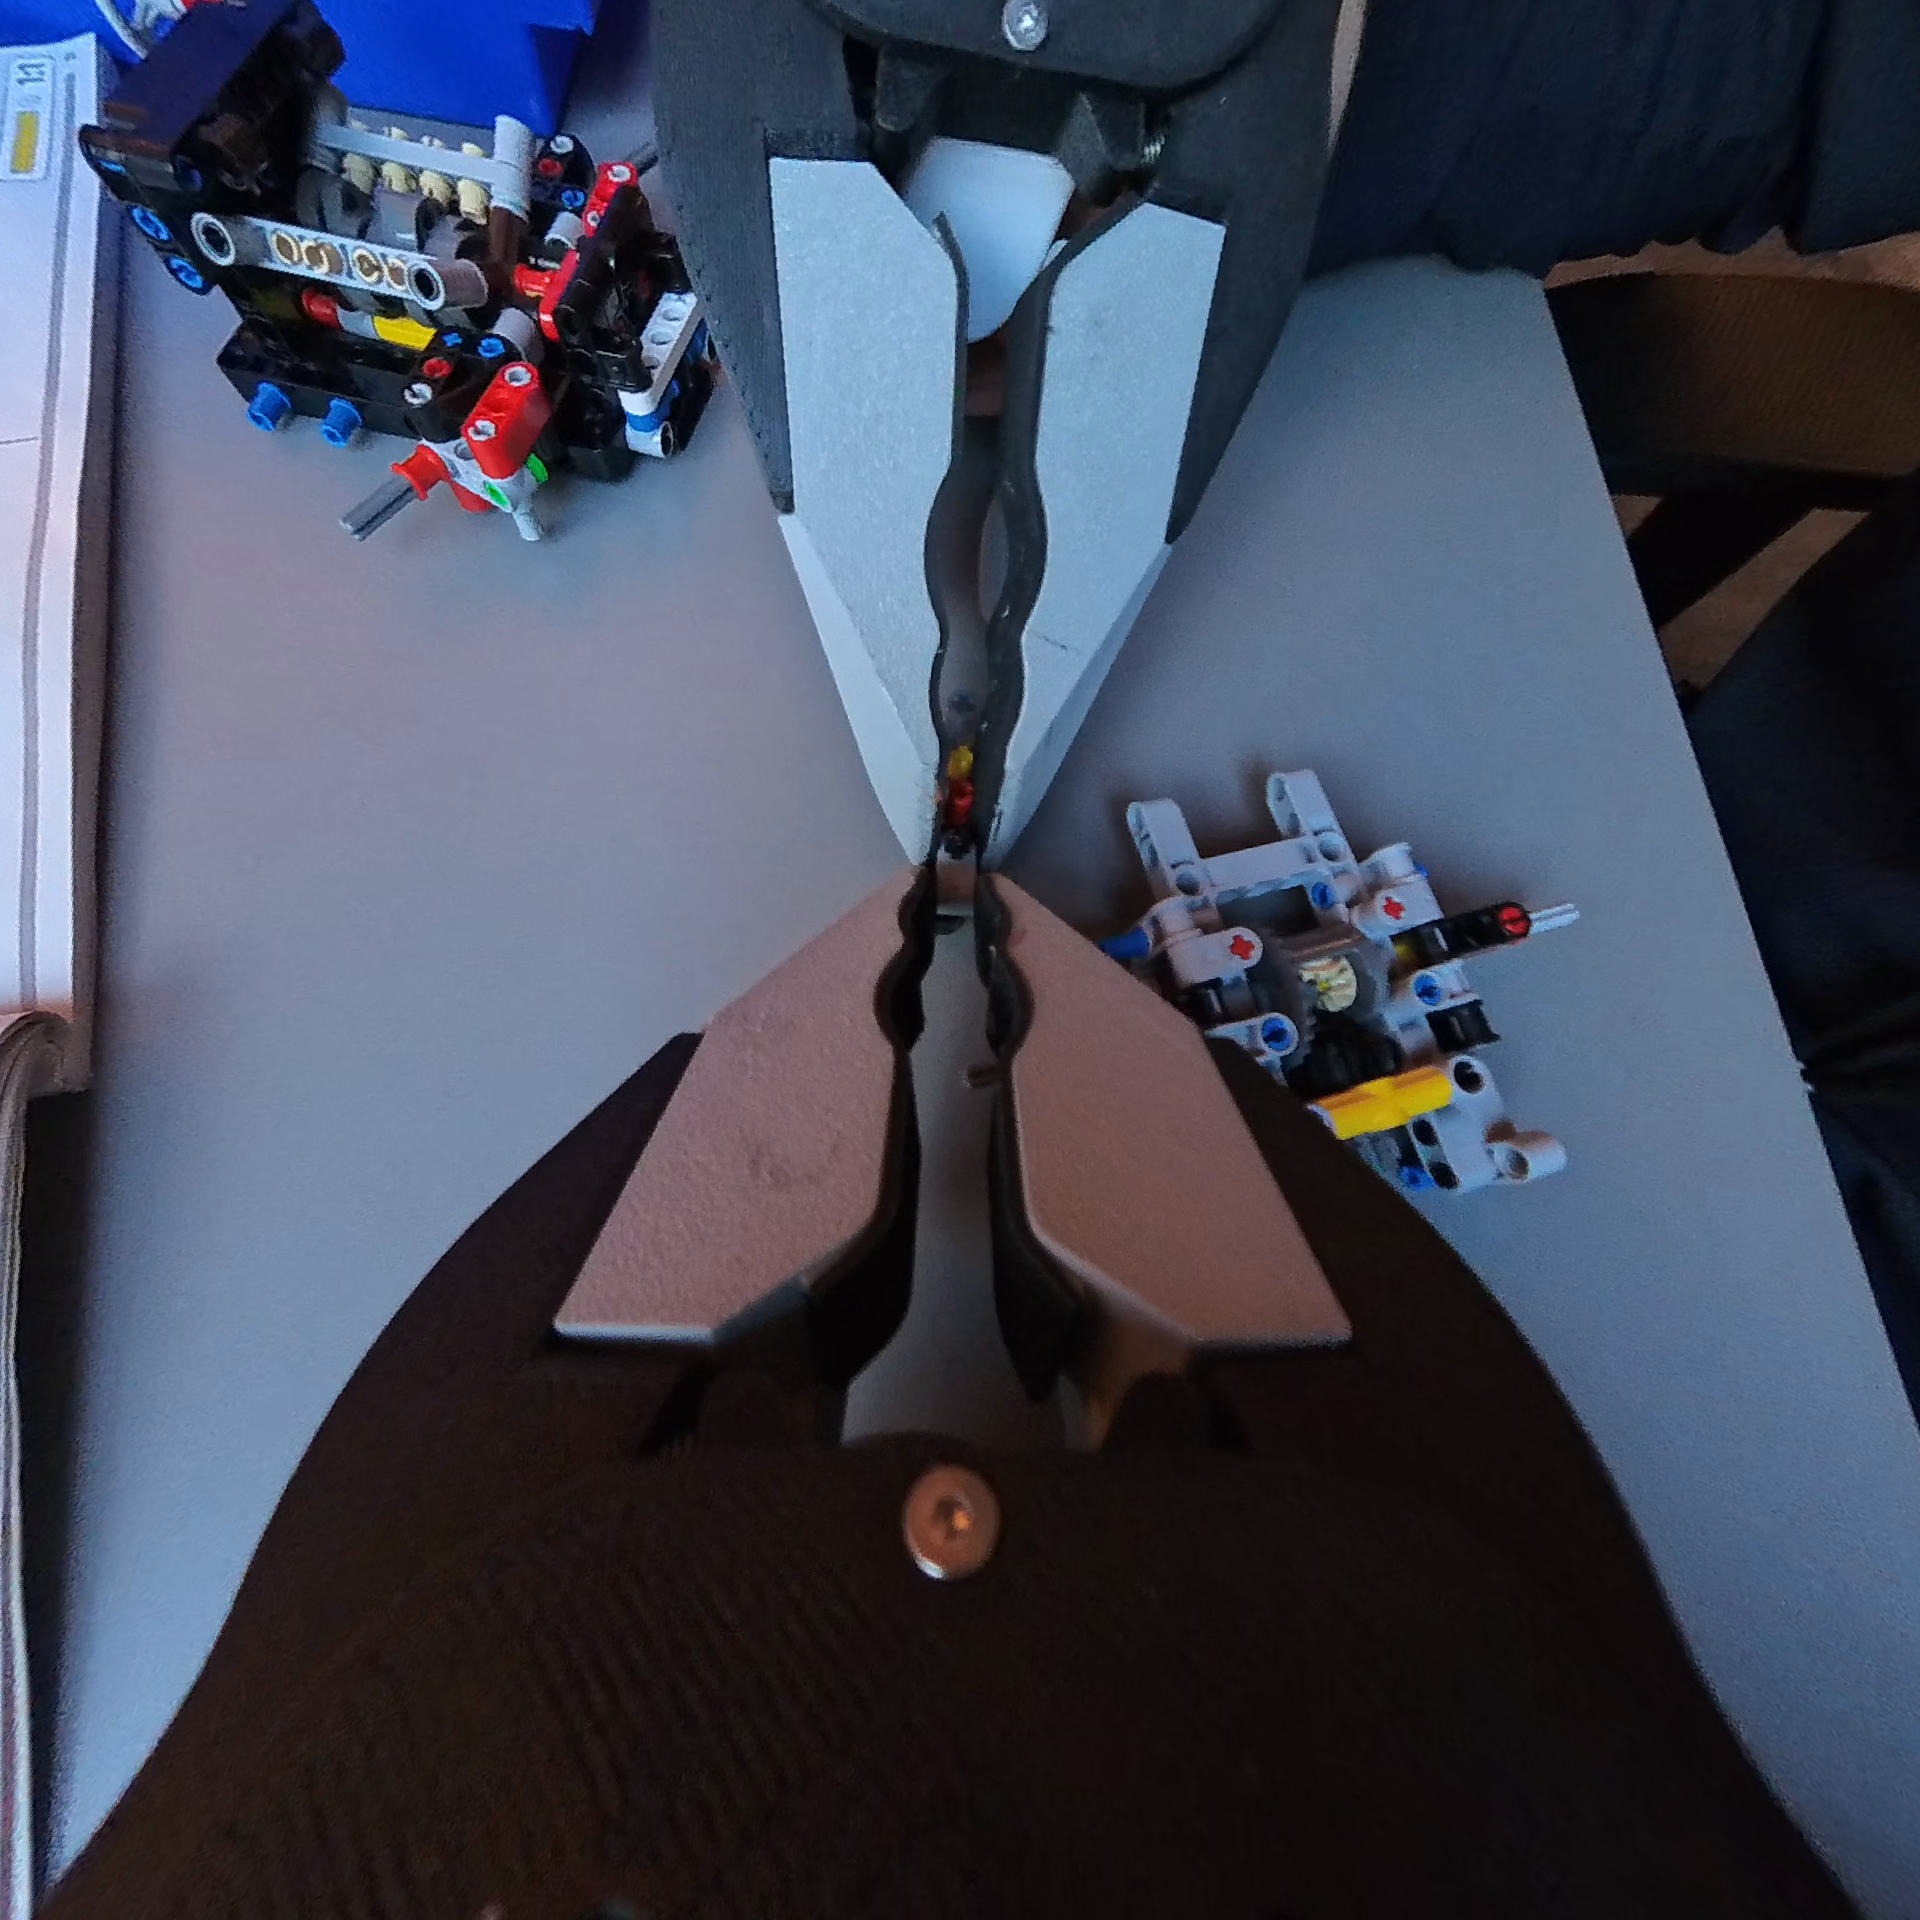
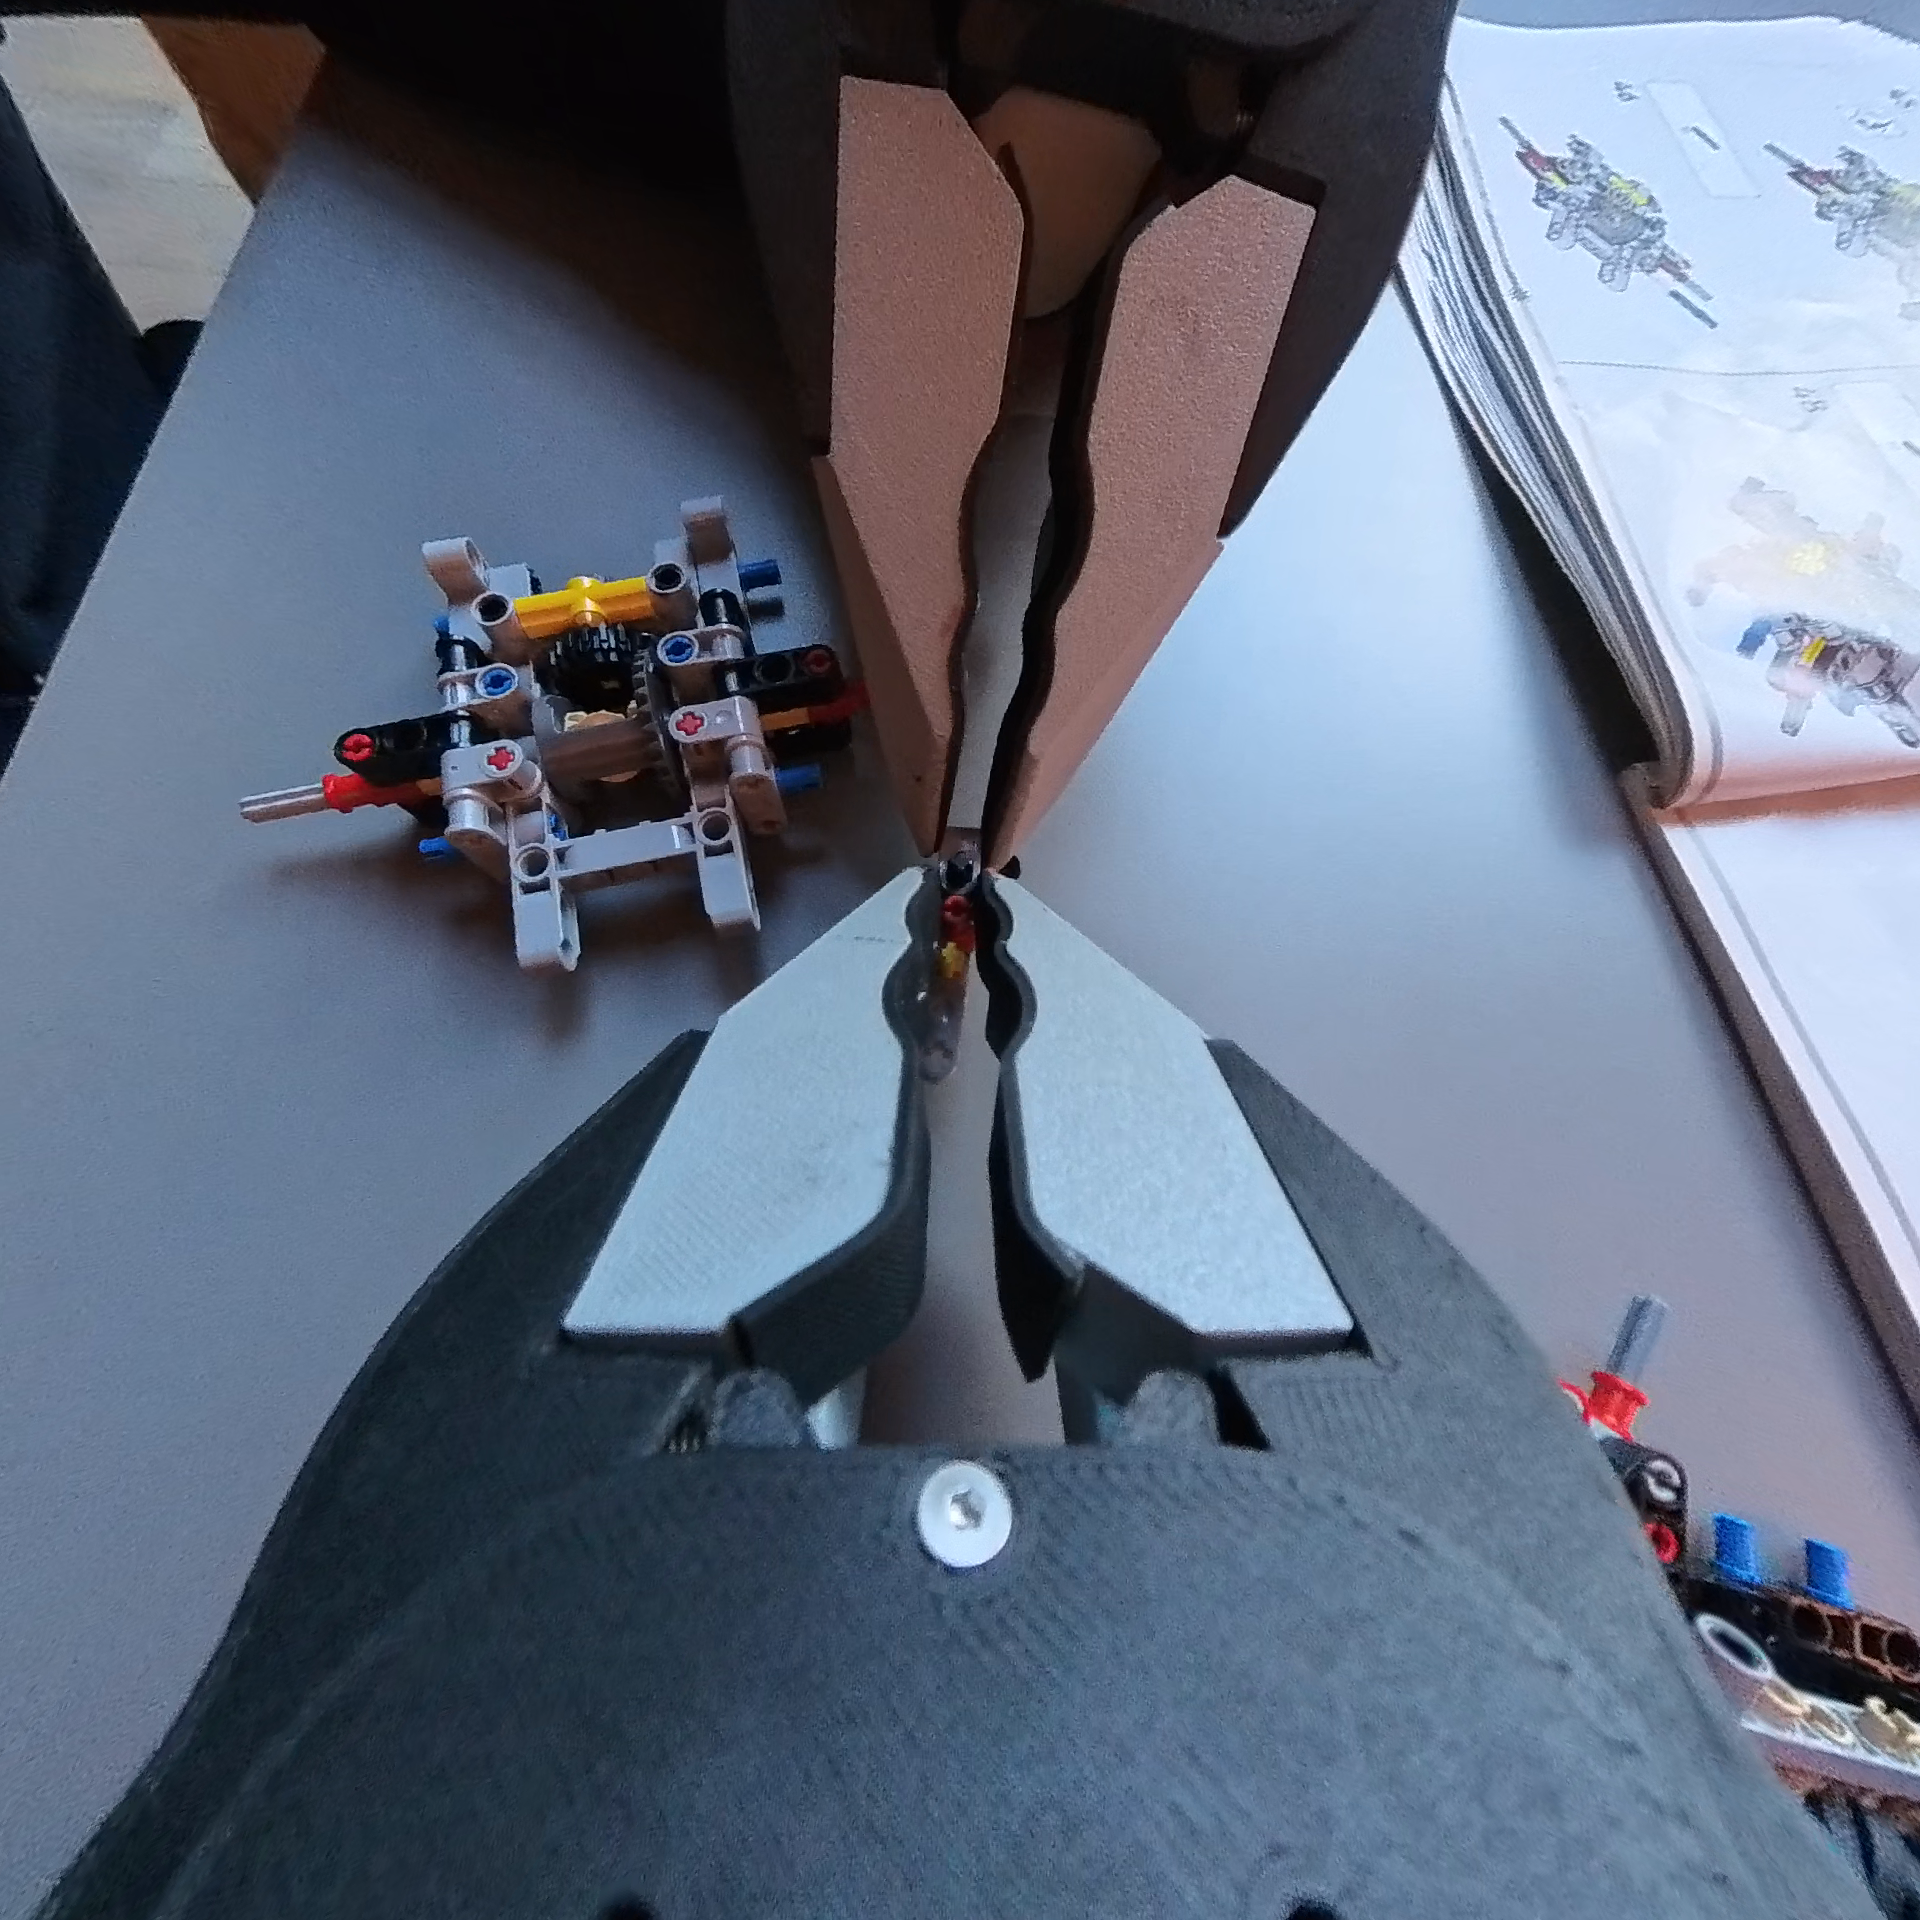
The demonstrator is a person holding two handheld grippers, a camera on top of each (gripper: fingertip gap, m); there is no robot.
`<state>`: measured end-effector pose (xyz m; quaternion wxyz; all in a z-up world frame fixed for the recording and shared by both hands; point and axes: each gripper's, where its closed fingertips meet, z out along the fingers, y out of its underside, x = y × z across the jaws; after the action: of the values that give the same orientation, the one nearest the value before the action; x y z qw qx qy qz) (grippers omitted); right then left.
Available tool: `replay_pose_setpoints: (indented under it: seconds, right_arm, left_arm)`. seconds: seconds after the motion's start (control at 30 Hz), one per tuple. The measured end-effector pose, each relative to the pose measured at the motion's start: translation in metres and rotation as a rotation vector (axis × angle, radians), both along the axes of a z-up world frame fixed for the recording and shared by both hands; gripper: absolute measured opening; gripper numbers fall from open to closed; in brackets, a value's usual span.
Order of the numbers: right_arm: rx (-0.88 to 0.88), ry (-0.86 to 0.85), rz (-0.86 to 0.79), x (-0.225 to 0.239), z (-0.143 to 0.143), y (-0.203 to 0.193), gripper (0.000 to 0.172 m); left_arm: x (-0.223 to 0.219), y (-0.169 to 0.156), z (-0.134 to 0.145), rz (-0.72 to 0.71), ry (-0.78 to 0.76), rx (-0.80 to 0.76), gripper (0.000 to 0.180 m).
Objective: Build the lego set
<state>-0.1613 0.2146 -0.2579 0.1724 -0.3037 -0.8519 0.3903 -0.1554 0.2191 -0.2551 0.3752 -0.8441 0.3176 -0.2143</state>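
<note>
Two hand-held grippers meet tip to tip above a grey table. The right gripper, with pale grey fingers, has its jaws narrowed onto a thin axle piece threaded with small black, red and yellow parts, pinched between its wavy black pads; the left gripper, with pinkish-tan fingers, has its jaws narrow too, closed at the very tip on a small pale part at the end of that axle; how firmly either one grips, I cannot tell.

Just beside the tips, on the table, lies a light grey building-brick gear assembly with a yellow crosspiece and blue pins; well apart, at the table's far side, stands a larger black building-brick model with red and blue connectors; an open instruction booklet lies along the table's edge.

Risks, as a judgement: the held parts are tiny and both tips crowd together, so a slight twist or uneven squeeze could pop the axle free; it could roll off the table; a drifting finger could nudge the grey assembly beside it.
</note>
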Motion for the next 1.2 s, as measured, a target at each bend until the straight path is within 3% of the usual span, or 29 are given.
replay_pose_setpoints:
  seconds: [0.17, 0.37, 0.5, 0.67, 0.77, 0.83, 0.9, 1.2]
  right_arm:
    - [0.019, 0.003, -0.003, 0.0, -0.001, 0.0, 0.003]
    - [-0.088, -0.085, -0.032, -0.002, 0.0, 0.0, 0.004]
    - [0.001, 0.025, -0.098, -0.01, 0.006, 0.013, 0.03]
    - [-0.014, 0.088, -0.128, -0.008, 0.021, 0.026, 0.032]
    - [-0.017, 0.055, -0.144, -0.009, 0.015, 0.032, 0.031]
    - [-0.009, 0.027, -0.132, -0.007, 0.008, 0.031, 0.031]
    - [0.01, 0.007, -0.116, -0.006, 0.002, 0.028, 0.031]
    - [0.017, 0.014, -0.064, -0.002, 0.001, 0.018, 0.026]
  left_arm:
    - [0.0, 0.0, 0.0, -0.004, -0.013, -0.015, 0.005]
    - [-0.002, 0.0, 0.0, 0.023, -0.066, -0.058, 0.005]
    - [-0.004, 0.0, 0.001, 0.052, -0.058, -0.048, 0.005]
    - [-0.017, 0.007, 0.001, 0.143, -0.103, -0.082, 0.005]
    - [-0.021, 0.007, 0.001, 0.169, -0.139, -0.114, 0.008]
    - [-0.018, 0.003, 0.001, 0.138, -0.157, -0.131, 0.01]
    - [-0.017, 0.001, 0.002, 0.12, -0.151, -0.121, 0.024]
    - [-0.02, -0.006, -0.002, 0.082, -0.09, -0.104, 0.027]
